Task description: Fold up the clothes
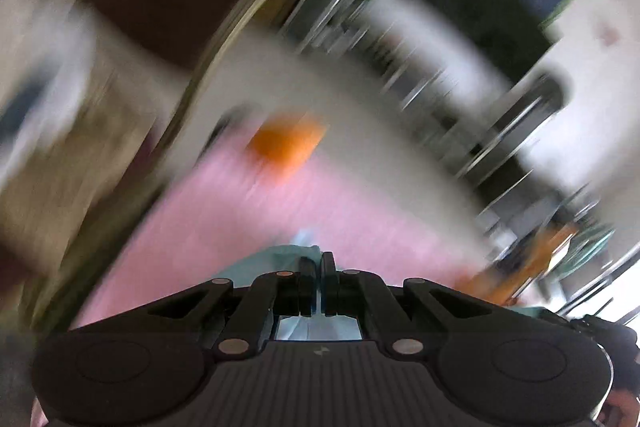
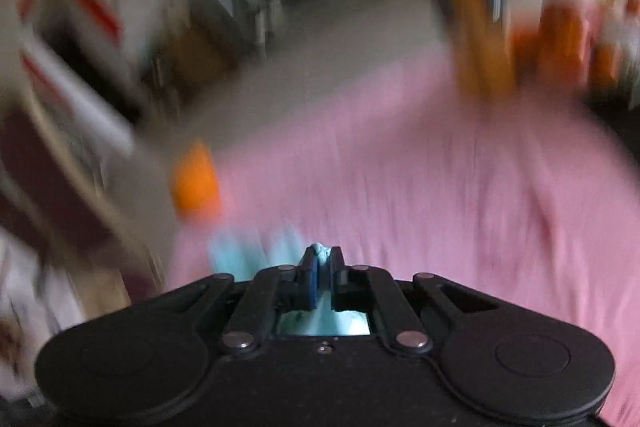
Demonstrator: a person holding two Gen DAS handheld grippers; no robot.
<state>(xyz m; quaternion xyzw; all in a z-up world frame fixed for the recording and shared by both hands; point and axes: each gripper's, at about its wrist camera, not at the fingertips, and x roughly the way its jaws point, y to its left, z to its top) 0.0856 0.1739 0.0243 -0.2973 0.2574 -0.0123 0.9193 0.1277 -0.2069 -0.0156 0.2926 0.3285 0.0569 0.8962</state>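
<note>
Both views are badly blurred. The left gripper (image 1: 318,259) is clamped on pale blue cloth (image 1: 280,255) above the pink sheet (image 1: 248,219). The right gripper (image 2: 322,253) pinches a bunched fold of the same cloth (image 2: 320,249). An orange thing (image 2: 196,179) lies near the sheet's left edge.

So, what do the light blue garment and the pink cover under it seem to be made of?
The light blue garment looks like thin soft cloth: it bunches between the right gripper fingers. The pink cover seems to be matte woven fabric with faint wrinkles, though blur hides the weave.
</note>
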